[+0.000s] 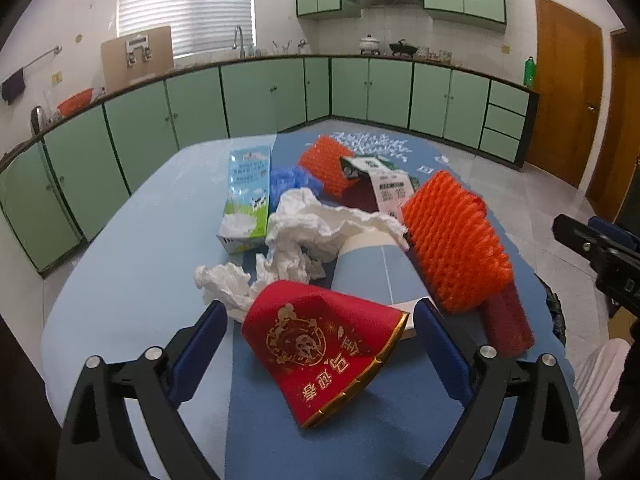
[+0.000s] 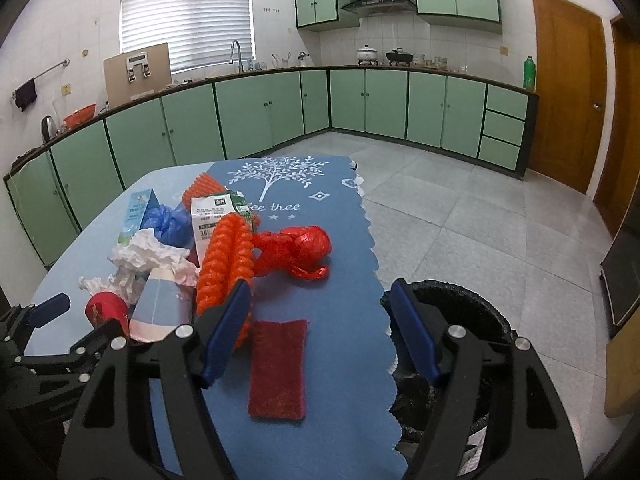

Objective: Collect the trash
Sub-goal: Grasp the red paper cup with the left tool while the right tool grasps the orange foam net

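Trash lies in a loose heap on our blue table (image 1: 132, 280), and we read it from the left. Farthest left stands a milk carton (image 1: 246, 196) with a cow printed on it, upright and leaning slightly, with a blue plastic bag (image 1: 290, 182) bunched just behind it. Next comes crumpled white tissue (image 1: 308, 228), spilling over a pale paper cup (image 1: 376, 272) that lies on its side. In front of these, a red paper cup (image 1: 316, 344) with gold print lies tipped over between the 2 blue pads of our left gripper (image 1: 320, 328); its jaws stand wide and neither pad presses the cup. Further right, an orange foam net (image 1: 452, 240) rests against a dark red pad (image 1: 506, 320), and behind it we see a second orange net (image 1: 326, 164) and a torn green-and-white packet (image 1: 384, 184). From the right wrist view, a knotted red plastic bag (image 2: 298, 250) sits on the blue table runner (image 2: 344, 304) printed with a white tree. Our right gripper (image 2: 320, 308) hangs over the runner's scalloped edge, jaws fairly wide with nothing between them, the dark red pad just below. At the far right, beside the table, a bin lined with a black bag (image 2: 472, 308) stands on the tiled floor (image 2: 480, 208).
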A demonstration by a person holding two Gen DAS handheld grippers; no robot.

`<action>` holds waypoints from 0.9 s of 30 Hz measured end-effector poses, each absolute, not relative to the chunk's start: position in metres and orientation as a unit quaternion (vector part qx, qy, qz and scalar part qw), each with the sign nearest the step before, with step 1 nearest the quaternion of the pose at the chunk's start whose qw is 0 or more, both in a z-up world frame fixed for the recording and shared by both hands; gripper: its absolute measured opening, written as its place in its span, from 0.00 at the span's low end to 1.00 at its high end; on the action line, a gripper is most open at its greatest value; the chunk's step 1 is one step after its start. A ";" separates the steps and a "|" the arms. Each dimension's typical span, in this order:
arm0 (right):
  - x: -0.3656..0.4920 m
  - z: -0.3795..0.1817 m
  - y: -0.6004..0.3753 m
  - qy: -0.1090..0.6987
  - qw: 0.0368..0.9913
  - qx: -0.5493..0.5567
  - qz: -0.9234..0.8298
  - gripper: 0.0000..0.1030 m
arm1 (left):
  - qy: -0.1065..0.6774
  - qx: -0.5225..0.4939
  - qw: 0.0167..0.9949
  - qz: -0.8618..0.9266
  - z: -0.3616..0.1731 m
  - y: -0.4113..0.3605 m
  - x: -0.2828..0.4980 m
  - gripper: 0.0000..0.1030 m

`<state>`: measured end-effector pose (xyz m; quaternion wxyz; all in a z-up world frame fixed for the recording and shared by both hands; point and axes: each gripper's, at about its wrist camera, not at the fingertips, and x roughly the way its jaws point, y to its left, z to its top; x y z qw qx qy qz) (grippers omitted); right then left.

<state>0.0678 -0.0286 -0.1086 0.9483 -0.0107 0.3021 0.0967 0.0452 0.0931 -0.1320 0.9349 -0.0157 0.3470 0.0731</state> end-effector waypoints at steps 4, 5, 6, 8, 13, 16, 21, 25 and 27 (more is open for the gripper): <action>0.069 -0.109 -0.028 0.302 0.948 -0.010 0.097 0.68 | 0.350 -0.014 0.933 0.088 -0.136 0.092 0.049 0.90; 0.068 -0.110 -0.028 0.302 0.948 -0.010 0.097 0.69 | 0.351 -0.011 0.932 0.091 -0.137 0.093 0.050 0.90; 0.069 -0.110 -0.028 0.302 0.948 -0.011 0.097 0.69 | 0.354 -0.011 0.931 0.091 -0.138 0.093 0.052 0.90; 0.069 -0.111 -0.027 0.302 0.948 -0.013 0.098 0.69 | 0.360 -0.013 0.928 0.092 -0.143 0.092 0.054 0.90; 0.069 -0.112 -0.022 0.304 0.947 -0.019 0.102 0.69 | 0.358 -0.019 0.929 0.091 -0.144 0.097 0.052 0.88; 0.069 -0.113 -0.019 0.305 0.946 -0.019 0.108 0.69 | 0.352 -0.036 0.931 0.085 -0.141 0.104 0.047 0.81; 0.073 -0.116 -0.003 0.307 0.942 -0.026 0.132 0.69 | 0.349 -0.061 0.932 0.077 -0.138 0.114 0.040 0.60; 0.078 -0.122 0.014 0.316 0.935 -0.027 0.158 0.69 | 0.350 -0.079 0.931 0.073 -0.139 0.122 0.037 0.51; 0.081 -0.125 0.021 0.320 0.933 -0.033 0.162 0.69 | 0.348 -0.085 0.931 0.071 -0.140 0.125 0.036 0.47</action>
